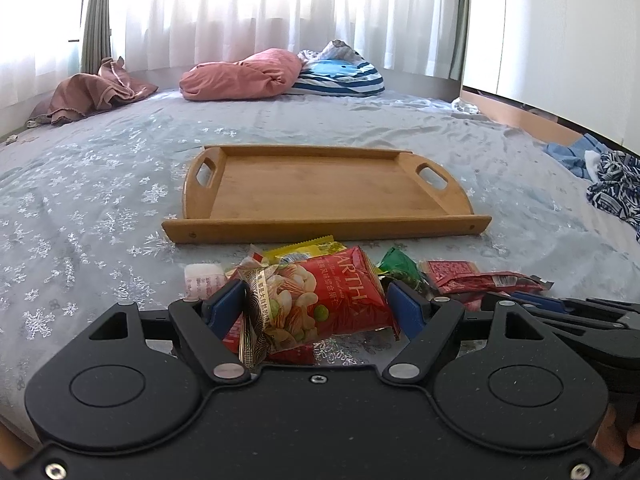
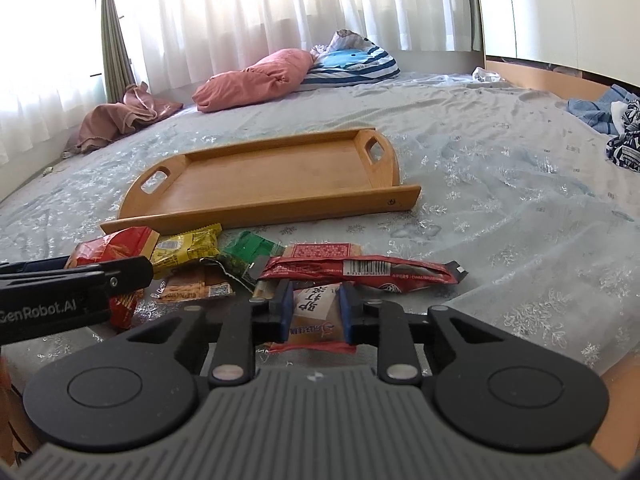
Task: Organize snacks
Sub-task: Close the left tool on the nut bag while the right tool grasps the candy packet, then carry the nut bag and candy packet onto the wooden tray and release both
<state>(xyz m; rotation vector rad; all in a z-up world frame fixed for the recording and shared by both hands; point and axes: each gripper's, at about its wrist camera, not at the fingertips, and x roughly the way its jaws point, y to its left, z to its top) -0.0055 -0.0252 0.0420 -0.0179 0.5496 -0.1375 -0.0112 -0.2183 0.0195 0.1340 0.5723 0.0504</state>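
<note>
The left gripper (image 1: 316, 306) is straddling the light, crinkly nut packet (image 1: 316, 300) with jaws wide, while the right gripper (image 2: 314, 312) is pinching a soft wrapped cake (image 2: 316, 312) across its middle, both near the bed's front edge before the wooden tray (image 1: 320, 226).

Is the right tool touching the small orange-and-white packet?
Touching. The right wrist view shows the right tool with both blue pads pressed against the sides of the small packet.

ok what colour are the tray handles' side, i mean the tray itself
Plain light-brown wood, bamboo-like, with no pattern: the tray shows best in the left wrist view.
</note>
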